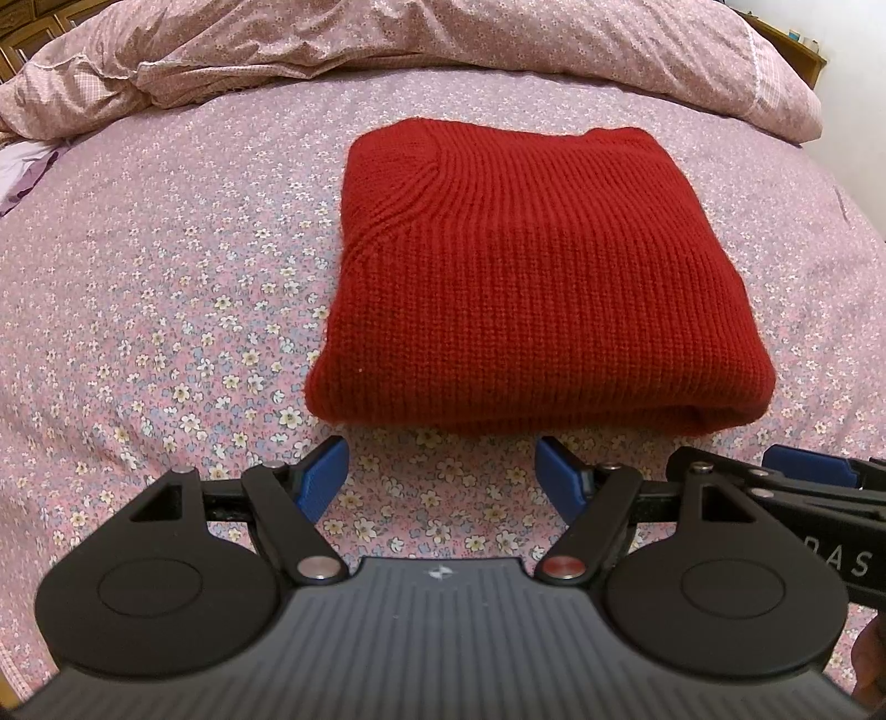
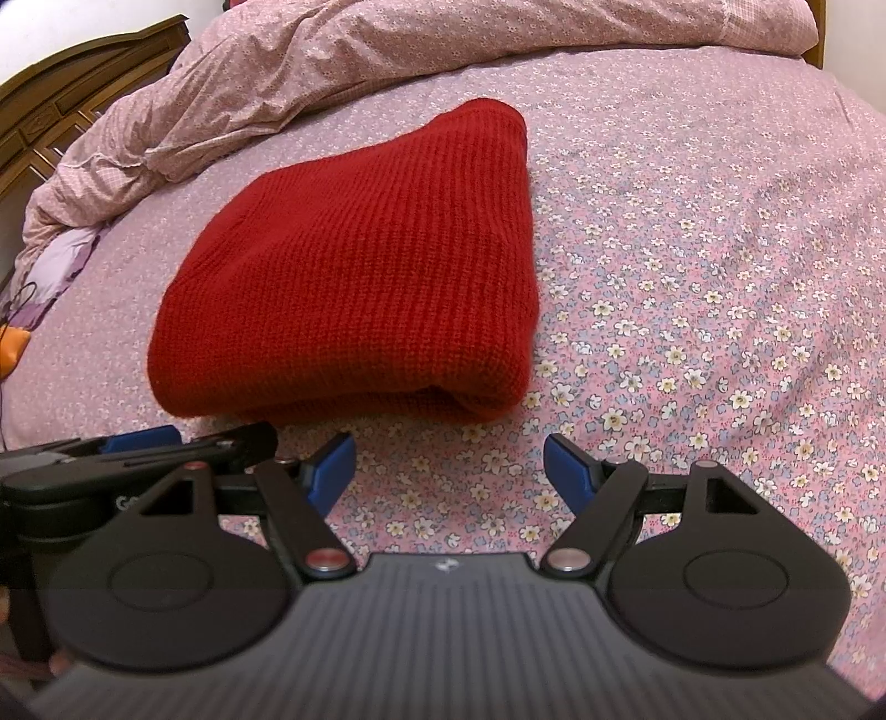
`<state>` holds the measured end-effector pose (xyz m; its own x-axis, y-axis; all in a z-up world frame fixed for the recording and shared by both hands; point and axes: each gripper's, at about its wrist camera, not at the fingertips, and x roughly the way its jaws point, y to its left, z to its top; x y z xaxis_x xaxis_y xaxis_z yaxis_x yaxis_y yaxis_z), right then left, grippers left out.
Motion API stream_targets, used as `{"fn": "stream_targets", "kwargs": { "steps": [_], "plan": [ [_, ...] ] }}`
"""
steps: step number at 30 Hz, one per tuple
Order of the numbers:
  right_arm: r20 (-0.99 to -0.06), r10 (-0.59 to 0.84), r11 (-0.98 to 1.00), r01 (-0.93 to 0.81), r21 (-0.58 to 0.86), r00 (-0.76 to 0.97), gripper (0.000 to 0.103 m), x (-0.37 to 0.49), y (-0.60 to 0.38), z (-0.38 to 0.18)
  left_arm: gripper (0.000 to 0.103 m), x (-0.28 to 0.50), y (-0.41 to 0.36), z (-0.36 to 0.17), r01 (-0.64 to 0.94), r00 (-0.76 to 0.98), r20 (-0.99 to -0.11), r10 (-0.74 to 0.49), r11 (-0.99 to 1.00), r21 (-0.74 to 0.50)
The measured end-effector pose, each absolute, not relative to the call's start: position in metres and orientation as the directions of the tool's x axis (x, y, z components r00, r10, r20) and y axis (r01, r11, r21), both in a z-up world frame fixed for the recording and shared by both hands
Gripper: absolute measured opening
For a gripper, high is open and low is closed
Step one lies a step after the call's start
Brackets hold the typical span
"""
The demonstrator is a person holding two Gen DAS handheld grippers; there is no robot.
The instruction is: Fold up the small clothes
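Observation:
A red knitted sweater lies folded into a thick rectangle on the flowered bed sheet. My left gripper hovers just in front of its near folded edge, open, blue pads apart, nothing between them. In the right wrist view the same sweater sits ahead and to the left. My right gripper is open over bare sheet near the sweater's front right corner, holding nothing. Each gripper shows at the edge of the other's view, side by side: the right gripper and the left gripper.
A crumpled pink duvet is piled along the far side of the bed. A dark wooden headboard stands at the far left. A purple-and-white cloth lies at the left edge. Flowered sheet spreads to the right.

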<state>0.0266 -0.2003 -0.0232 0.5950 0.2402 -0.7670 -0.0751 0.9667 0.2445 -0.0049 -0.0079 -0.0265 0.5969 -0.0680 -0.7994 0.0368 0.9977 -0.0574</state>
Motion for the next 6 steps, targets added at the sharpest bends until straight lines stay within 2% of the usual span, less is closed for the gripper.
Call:
{"fn": "stream_targets", "kwargs": {
  "steps": [6],
  "plan": [
    [-0.766, 0.24, 0.967, -0.075, 0.245, 0.596, 0.077, 0.0266, -0.2003, -0.0231, 0.079, -0.0044, -0.0061, -0.0262, 0.037, 0.591, -0.803, -0.073, 0.997, -0.064]
  ]
}}
